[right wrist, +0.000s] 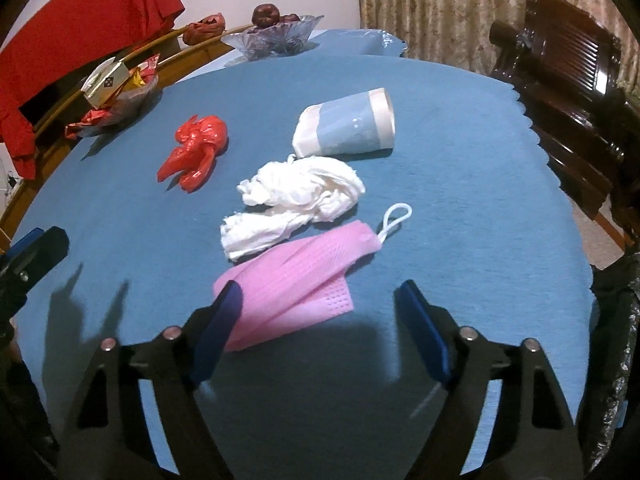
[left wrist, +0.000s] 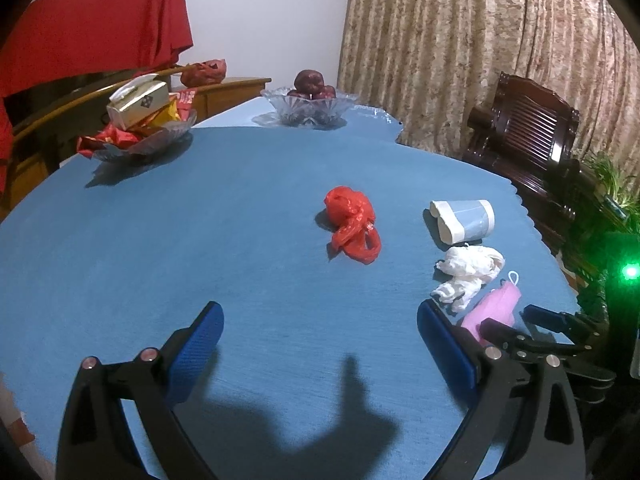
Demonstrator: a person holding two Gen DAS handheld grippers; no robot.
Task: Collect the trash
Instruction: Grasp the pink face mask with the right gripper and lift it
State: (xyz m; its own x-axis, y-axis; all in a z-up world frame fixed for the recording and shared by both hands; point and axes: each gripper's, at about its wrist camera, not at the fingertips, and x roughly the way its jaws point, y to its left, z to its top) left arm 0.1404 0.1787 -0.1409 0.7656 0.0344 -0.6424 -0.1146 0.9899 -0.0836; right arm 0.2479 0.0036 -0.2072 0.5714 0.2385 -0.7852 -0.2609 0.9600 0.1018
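The right claw (right wrist: 318,312), jaws wide and empty, straddled the pink mask (right wrist: 296,280) lying slantwise near the bench's right edge.

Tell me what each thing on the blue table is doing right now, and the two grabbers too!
paper cup: tipped on its side
white tissue: crumpled
pink face mask: folded, lying flat between the right gripper's fingers
red plastic bag: scrunched up
right gripper: open, not pinching the mask
left gripper: open, nothing in it
fruit bowl: upright
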